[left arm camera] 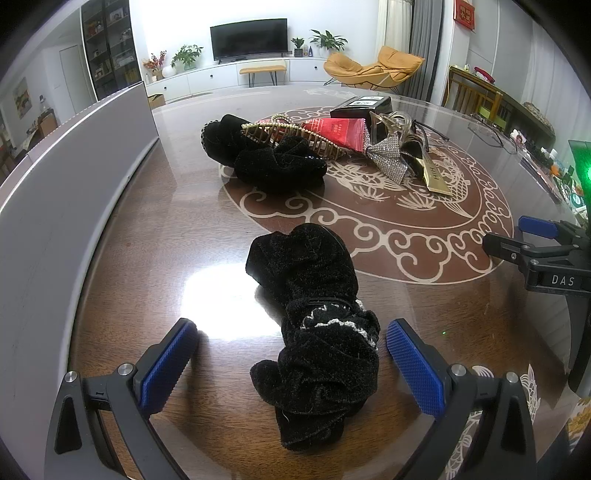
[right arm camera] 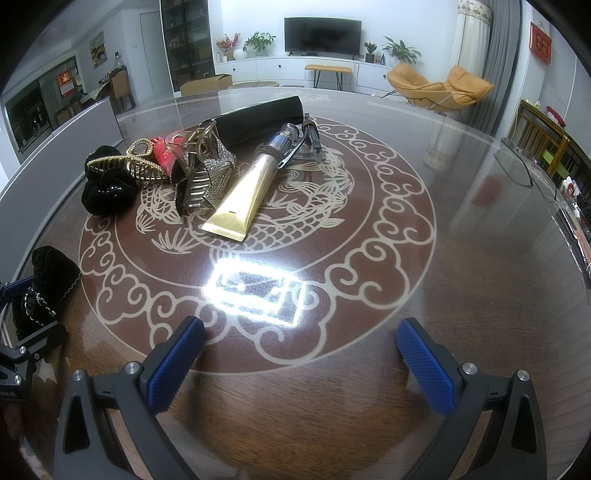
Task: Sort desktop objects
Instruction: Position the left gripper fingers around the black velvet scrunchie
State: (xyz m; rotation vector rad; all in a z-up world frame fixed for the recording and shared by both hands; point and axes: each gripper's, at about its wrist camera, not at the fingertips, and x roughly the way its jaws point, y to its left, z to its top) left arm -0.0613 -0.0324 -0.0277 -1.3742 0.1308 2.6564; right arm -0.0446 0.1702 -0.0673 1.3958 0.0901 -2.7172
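White walls, a television (right arm camera: 322, 36), orange lounge chairs (right arm camera: 439, 86).

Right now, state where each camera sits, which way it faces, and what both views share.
Left wrist: on the left gripper, low over the table, facing the TV wall; its open fingers flank a black velvet scrunchie; the right gripper shows at the right edge.
Right wrist: on the right gripper, open over bare table, facing the same wall; the left gripper shows at the left edge.
Shared: scrunchie, gold tube, accessory pile.
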